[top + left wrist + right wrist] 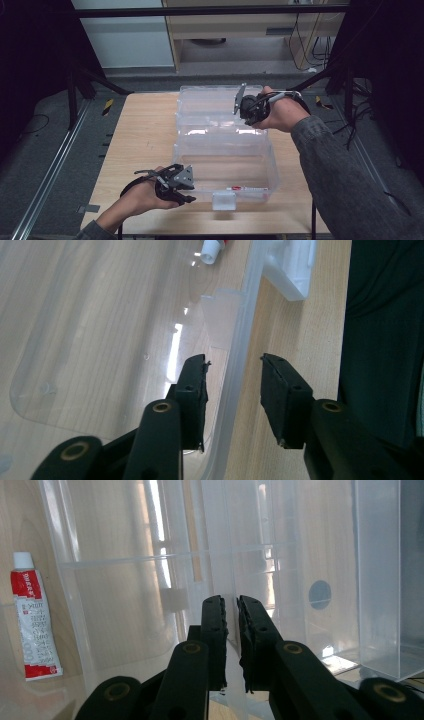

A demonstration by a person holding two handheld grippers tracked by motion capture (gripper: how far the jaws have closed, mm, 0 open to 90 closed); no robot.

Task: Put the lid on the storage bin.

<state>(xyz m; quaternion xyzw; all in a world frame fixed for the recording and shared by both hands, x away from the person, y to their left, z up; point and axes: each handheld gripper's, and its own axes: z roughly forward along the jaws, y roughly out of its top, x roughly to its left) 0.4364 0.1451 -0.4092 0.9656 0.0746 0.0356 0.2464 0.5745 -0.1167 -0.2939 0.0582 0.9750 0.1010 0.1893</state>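
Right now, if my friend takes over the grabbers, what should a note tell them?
Left gripper: open, jaws either side of the near wall of the clear plastic box.
Right gripper: nearly shut on the edge of the lid, which lies open at the far side.
A red-and-white tube lies inside the box; the white latch hangs at the front.
Done: box is open. Left: probably closing the lid and latching.

A small tube (34,617) with a white cap is lying in the clear plastic box (125,580). It is showing a red band with white marks and rows of tiny writing, but the letters are too small and blurry to read.
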